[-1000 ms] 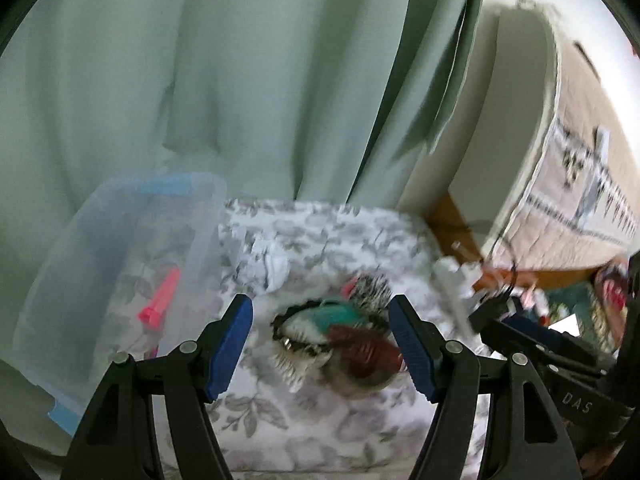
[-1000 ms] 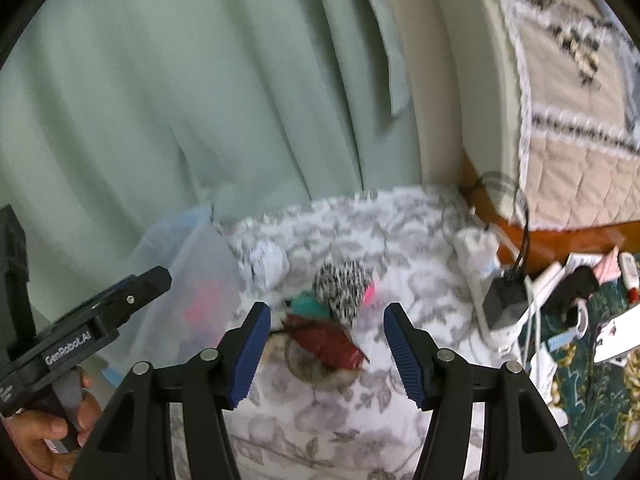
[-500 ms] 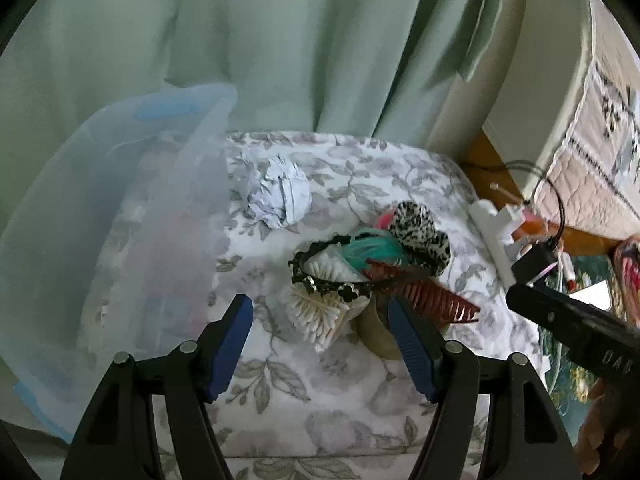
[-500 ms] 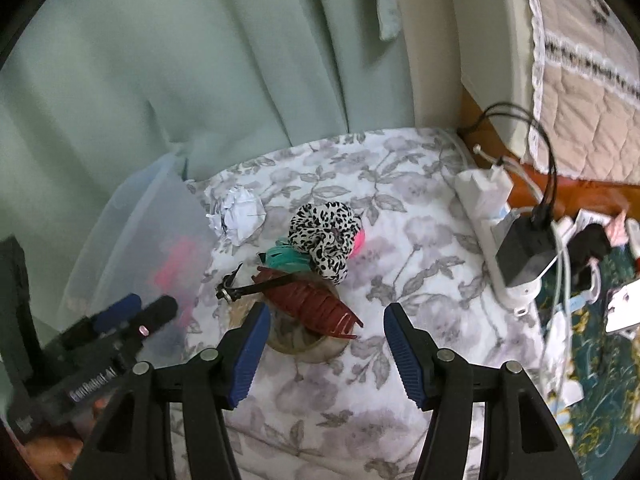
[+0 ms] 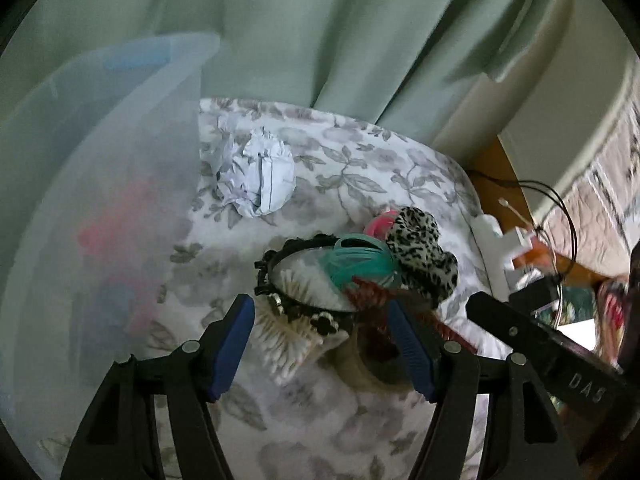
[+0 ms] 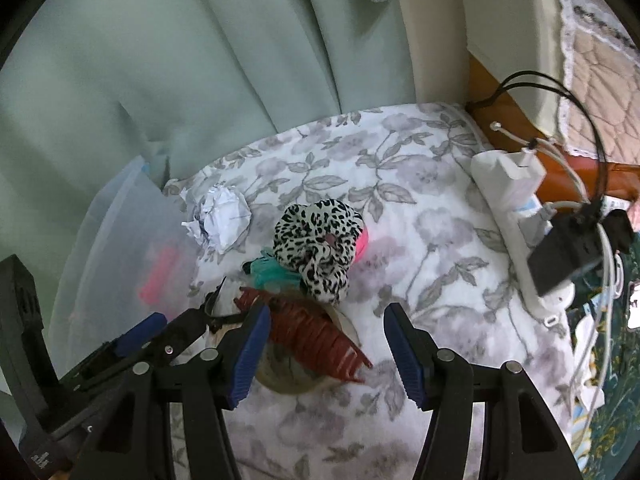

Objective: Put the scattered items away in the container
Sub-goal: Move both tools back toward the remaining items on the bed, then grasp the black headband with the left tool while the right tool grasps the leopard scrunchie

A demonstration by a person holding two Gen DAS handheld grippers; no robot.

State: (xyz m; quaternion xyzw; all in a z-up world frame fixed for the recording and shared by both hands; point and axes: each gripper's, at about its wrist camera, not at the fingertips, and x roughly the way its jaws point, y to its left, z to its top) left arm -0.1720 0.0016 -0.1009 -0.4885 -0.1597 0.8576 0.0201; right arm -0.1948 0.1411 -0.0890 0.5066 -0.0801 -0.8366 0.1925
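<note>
A pile of small items lies on the floral cloth (image 6: 420, 208): a leopard-print scrunchie (image 6: 316, 240) (image 5: 424, 252), a teal clip (image 5: 360, 264), a dark red comb (image 6: 316, 336), a black beaded headband (image 5: 296, 308), cotton swabs (image 5: 288, 340) and a pink piece (image 6: 362, 240). A crumpled paper ball (image 5: 256, 176) (image 6: 222, 220) sits apart, beside the clear plastic container (image 5: 80, 200) (image 6: 120, 248), which holds something pink (image 6: 158, 276). My left gripper (image 5: 320, 308) hangs open just over the headband and swabs. My right gripper (image 6: 326, 316) hangs open over the red comb.
A white power strip (image 6: 516, 208) with a black charger (image 6: 560, 256) and cables lies at the cloth's right edge. A green curtain (image 6: 200, 60) hangs behind. A quilted bed (image 6: 592, 40) stands at the far right. A tan round object (image 6: 288, 380) lies under the comb.
Both grippers have come down and forward, closer to the pile. The items now sit between and just ahead of the fingers. Both stay open.
</note>
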